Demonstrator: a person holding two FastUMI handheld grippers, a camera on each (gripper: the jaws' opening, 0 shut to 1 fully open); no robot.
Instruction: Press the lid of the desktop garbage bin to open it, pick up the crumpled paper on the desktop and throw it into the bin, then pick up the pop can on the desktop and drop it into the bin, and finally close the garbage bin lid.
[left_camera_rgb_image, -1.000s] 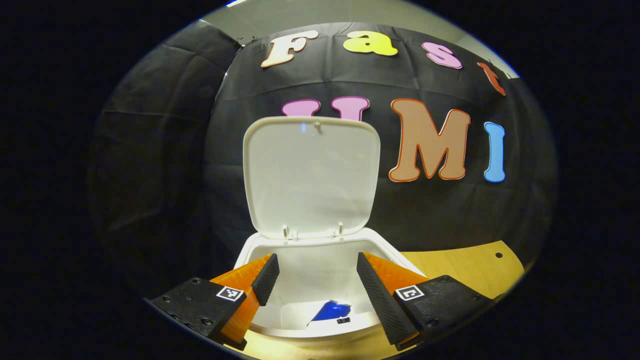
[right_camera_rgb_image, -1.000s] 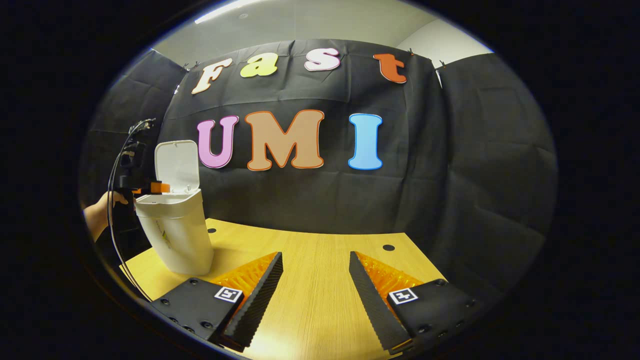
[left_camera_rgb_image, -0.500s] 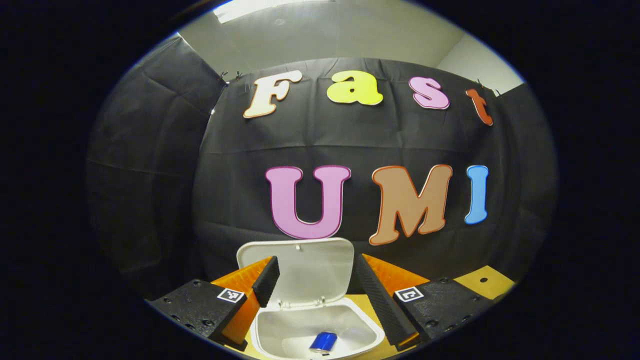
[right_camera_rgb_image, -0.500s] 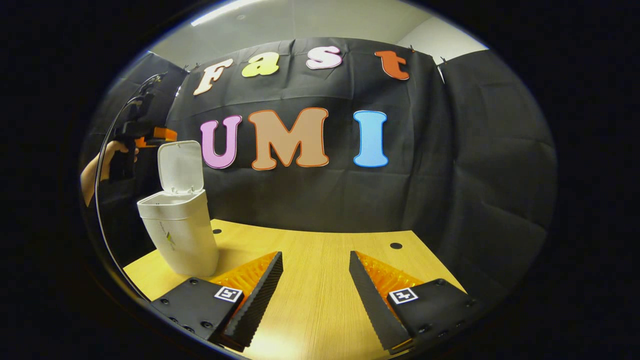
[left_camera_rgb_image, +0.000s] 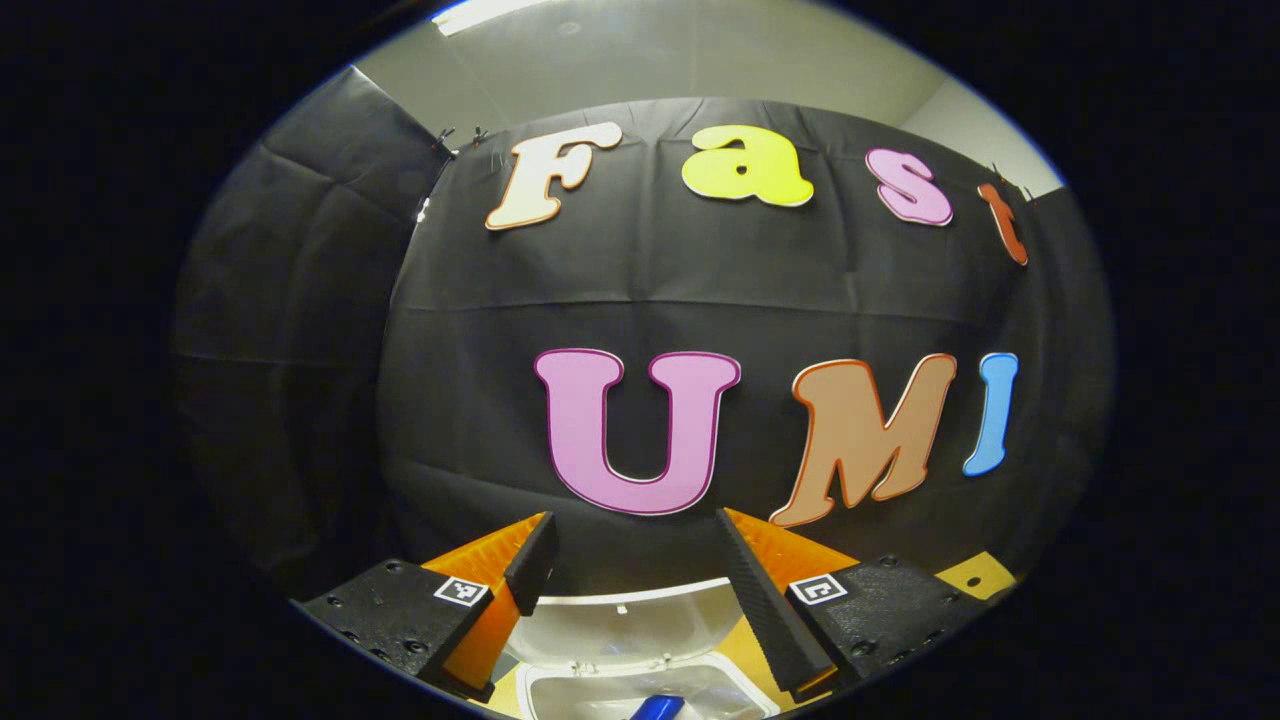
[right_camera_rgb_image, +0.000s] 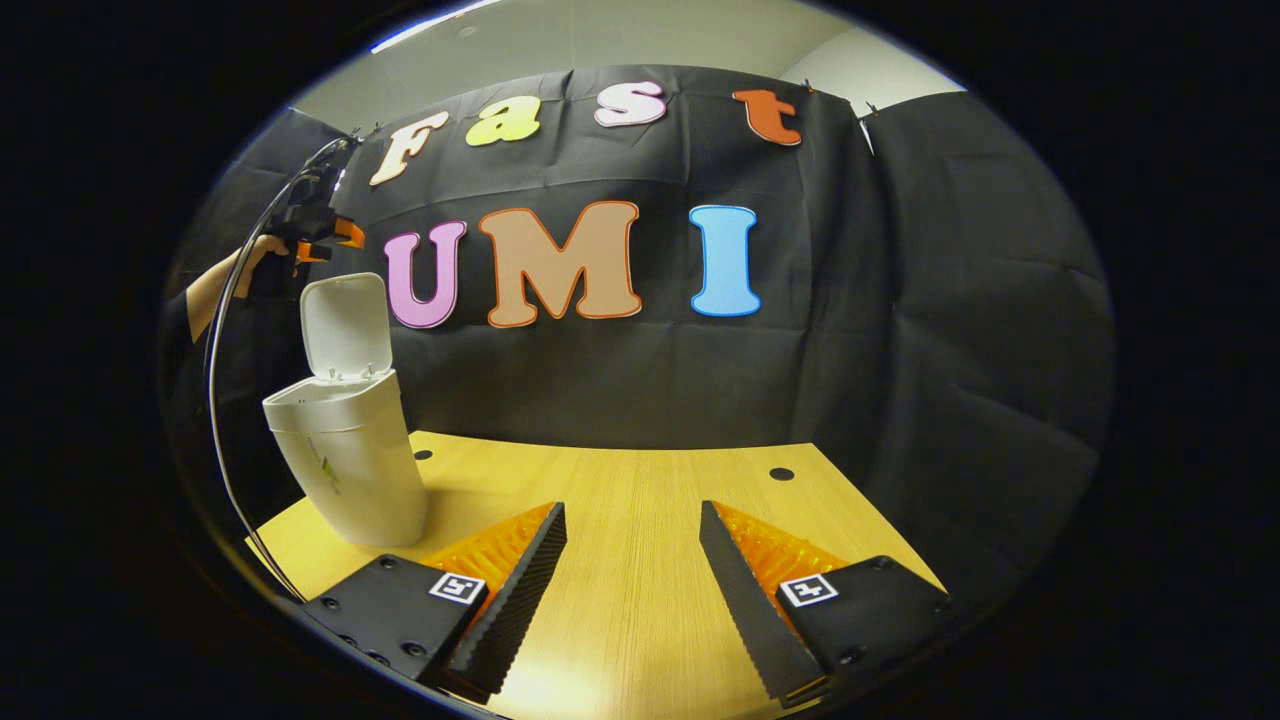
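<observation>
Inside the open bin (left_camera_rgb_image: 560, 690) lies the pop can (left_camera_rgb_image: 655, 708); both grippers' fingers spread, empty.

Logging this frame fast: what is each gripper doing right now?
Left gripper: open, holding nothing, above the open bin.
Right gripper: open, holding nothing, over the table.

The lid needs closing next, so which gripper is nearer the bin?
Left. The left gripper hovers just above the bin's raised lid; the right gripper sits over the table, farther off.
</observation>
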